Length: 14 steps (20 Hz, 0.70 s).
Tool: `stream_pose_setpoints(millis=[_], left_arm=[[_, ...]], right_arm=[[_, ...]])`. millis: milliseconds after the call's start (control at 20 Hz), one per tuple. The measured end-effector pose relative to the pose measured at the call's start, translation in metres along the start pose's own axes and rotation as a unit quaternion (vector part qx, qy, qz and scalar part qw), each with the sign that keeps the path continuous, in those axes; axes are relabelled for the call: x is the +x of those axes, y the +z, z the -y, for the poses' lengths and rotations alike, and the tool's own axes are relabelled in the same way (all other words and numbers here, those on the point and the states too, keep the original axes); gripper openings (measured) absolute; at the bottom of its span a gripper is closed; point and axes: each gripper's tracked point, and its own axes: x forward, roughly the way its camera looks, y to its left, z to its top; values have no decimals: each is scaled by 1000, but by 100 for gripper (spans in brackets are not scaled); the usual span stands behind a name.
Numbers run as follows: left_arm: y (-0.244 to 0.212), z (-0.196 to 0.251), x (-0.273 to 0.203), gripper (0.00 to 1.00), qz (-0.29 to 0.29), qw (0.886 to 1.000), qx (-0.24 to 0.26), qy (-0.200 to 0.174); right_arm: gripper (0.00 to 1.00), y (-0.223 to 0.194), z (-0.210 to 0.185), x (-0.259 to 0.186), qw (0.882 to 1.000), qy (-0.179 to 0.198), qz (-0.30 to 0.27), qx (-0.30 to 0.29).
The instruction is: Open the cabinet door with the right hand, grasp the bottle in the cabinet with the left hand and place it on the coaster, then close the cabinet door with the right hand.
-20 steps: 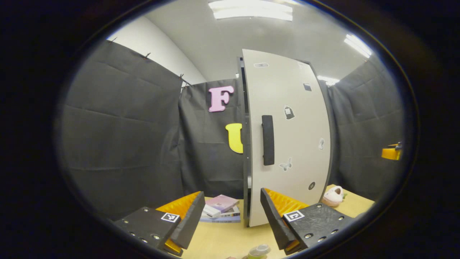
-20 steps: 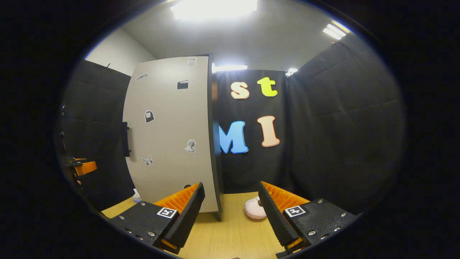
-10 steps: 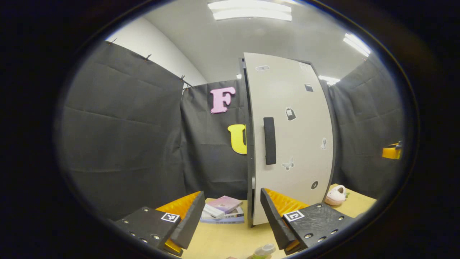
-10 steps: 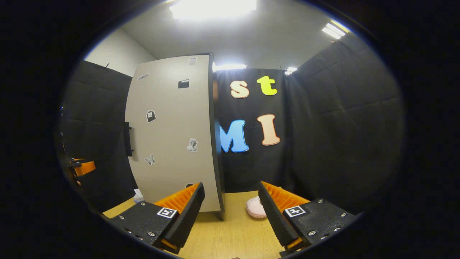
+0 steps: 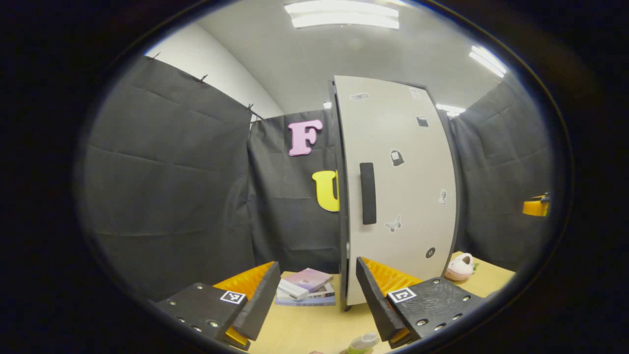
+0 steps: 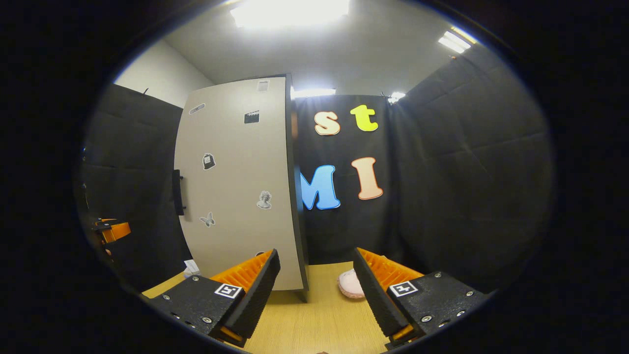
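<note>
The cabinet stands on the wooden table with its pale door [image 5: 408,172] closed, so the bottle inside is hidden. A black vertical handle [image 5: 367,193] sits near the door's left edge. My left gripper [image 5: 317,278] is open and empty, a short way in front of the cabinet's lower left corner. In the right gripper view the same door [image 6: 236,187] is to the left, its handle [image 6: 177,191] at the far edge. My right gripper [image 6: 317,273] is open and empty near the cabinet's right corner. The left gripper [image 6: 114,230] shows at the far left there.
A stack of books [image 5: 305,286] lies left of the cabinet. A pink plush slipper [image 5: 460,267] [image 6: 350,284] rests on the table at the cabinet's right. A small pale green item [image 5: 363,341] sits at the bottom edge. The wooden table [image 6: 319,319] runs forward.
The cabinet looks slightly smaller and has drifted a little right in both views, as both hands eased back. The door stays closed and both grippers stay open.
</note>
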Motion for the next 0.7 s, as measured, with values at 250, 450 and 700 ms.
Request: stream_pose_setpoints(millis=[250,450,700], left_arm=[[1,-1,1,92,2,1000,-1,0],[2,-3,1,92,4,1000,0,1],[4,-6,0,89,7,1000,5,2]], right_arm=[[93,2,-1,-2,1000,1,1,-4],[93,3,-3,-2,1000,2,2,-7],[93,5,-6,-4,1000,3,3,-10]])
